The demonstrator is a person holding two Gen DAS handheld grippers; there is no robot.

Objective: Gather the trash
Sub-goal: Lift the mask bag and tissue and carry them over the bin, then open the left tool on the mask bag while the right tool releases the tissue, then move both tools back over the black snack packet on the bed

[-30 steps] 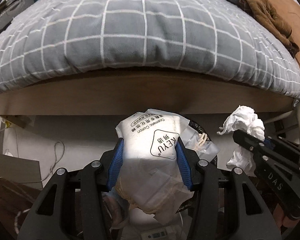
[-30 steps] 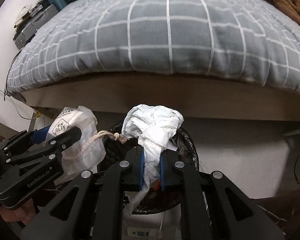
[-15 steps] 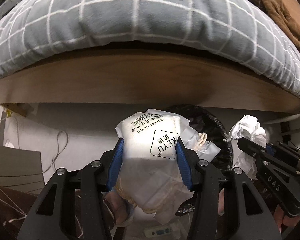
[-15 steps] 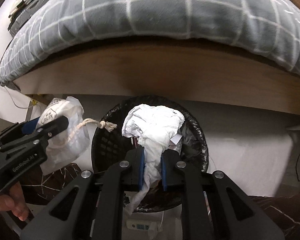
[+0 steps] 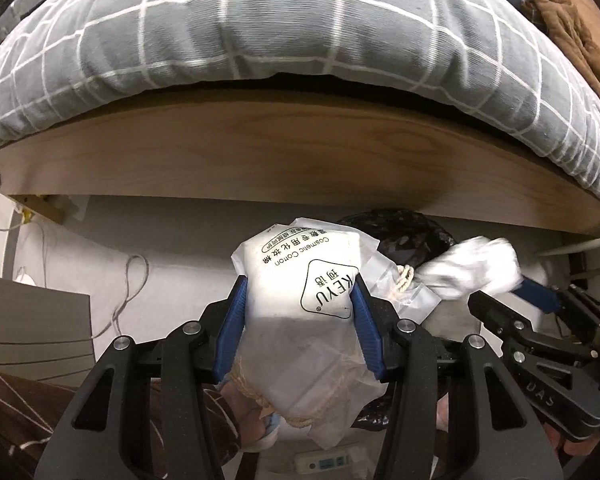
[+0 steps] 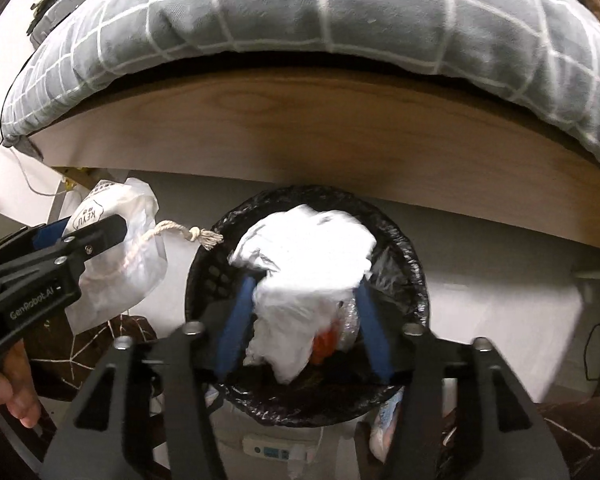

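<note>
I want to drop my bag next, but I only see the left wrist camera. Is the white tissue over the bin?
Observer: Yes, the right wrist view shows the tissue straight above the mouth of the black bin.
Operator: Is it being squeezed?
Observer: No, the right tongs have just been opening; it sits between them, pads apparently clear.
Operator: And my bag?
Observer: The cotton bag hangs left of the rim; only its rope end reaches it.

The right gripper (image 6: 300, 320) has just been opening its jaws; the crumpled white tissue (image 6: 304, 272) sits between them, blurred, over the black-lined bin (image 6: 412, 280) by the bed's wooden edge (image 6: 300, 128). At left, the left gripper (image 6: 72, 244) grips a cotton-pad bag (image 6: 136, 240).
</note>
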